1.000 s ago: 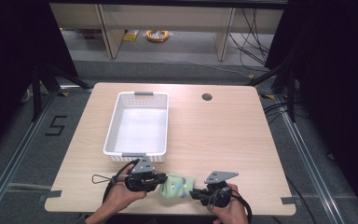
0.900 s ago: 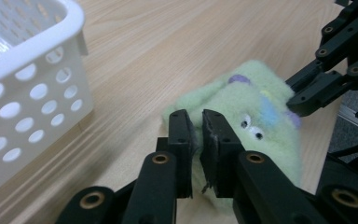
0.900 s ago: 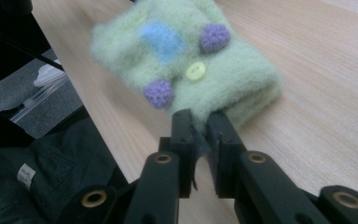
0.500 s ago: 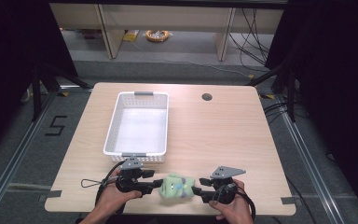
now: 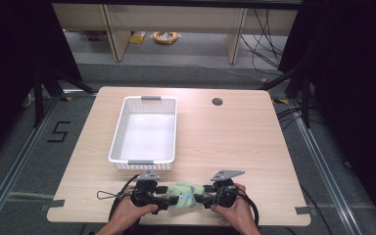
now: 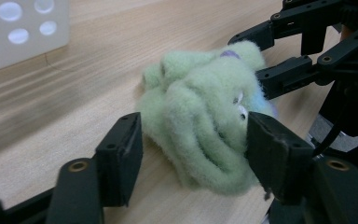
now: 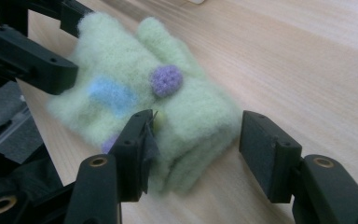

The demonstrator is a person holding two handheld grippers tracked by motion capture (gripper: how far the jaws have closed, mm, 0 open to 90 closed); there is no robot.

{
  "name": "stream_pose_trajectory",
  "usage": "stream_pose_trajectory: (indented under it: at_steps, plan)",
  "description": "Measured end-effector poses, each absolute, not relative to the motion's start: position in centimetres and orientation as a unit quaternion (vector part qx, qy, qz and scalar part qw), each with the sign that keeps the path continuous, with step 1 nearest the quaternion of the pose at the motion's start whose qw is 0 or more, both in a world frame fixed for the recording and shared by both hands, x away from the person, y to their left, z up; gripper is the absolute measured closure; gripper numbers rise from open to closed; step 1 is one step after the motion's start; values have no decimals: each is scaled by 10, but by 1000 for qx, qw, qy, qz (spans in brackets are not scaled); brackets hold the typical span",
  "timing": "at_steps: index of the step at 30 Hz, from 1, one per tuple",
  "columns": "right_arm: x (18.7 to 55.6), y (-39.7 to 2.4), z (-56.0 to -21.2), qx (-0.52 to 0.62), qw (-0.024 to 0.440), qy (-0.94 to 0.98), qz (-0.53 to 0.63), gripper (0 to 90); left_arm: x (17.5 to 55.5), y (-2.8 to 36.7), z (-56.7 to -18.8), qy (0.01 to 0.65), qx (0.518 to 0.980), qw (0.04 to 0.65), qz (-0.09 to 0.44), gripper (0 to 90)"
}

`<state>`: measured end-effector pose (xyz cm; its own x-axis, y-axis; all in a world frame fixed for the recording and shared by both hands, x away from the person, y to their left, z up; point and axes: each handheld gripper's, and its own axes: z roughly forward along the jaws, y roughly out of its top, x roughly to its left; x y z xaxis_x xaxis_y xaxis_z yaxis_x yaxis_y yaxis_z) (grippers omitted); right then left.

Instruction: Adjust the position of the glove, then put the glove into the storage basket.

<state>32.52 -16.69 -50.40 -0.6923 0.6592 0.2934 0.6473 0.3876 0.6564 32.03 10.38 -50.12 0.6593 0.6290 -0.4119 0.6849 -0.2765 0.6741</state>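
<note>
Two open grippers' fingers (image 6: 121, 158) flanking green fuzzy glove (image 5: 182, 194)

Lab: taped floor (image 5: 58, 132), loose cables (image 5: 269, 44)

One light wooden table (image 5: 235, 142). One white perforated plastic basket (image 5: 144, 131). One fuzzy pale-green knitted glove (image 5: 184, 193), bearing one purple dot (image 7: 166, 80) and one blue patch (image 7: 112, 94). Two hand-held black grippers: left (image 5: 164, 197), right (image 5: 201, 195); two jaws each. Two hands: left (image 5: 127, 213), right (image 5: 235, 210). One round hole (image 5: 217, 102) in table.
</note>
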Motion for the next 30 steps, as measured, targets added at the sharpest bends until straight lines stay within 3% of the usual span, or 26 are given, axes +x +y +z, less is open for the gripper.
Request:
stream_pose_trajectory:
  at_steps: [4,12,18,20,21,24,30]
  plan:
    - [325,-169,-508,396,-4,829,395,469,326,106,-504,417,793,442,-42,473]
    - [325,-169,-510,404,-15,823,399,483,327,100,-510,416,793,441,-56,516]
    - [326,-170,-512,398,-36,820,410,553,328,102,-513,410,788,452,-75,595]
    - [324,-170,-511,397,-42,817,416,638,326,102,-512,398,795,453,-67,637]
    - [324,-170,-511,397,-42,817,416,638,326,102,-512,398,795,453,-67,651]
    - [321,-168,-507,380,-11,829,410,700,324,101,-511,391,797,456,-63,685]
    - [319,-170,-505,378,-20,825,420,725,321,100,-506,382,801,458,-56,718]
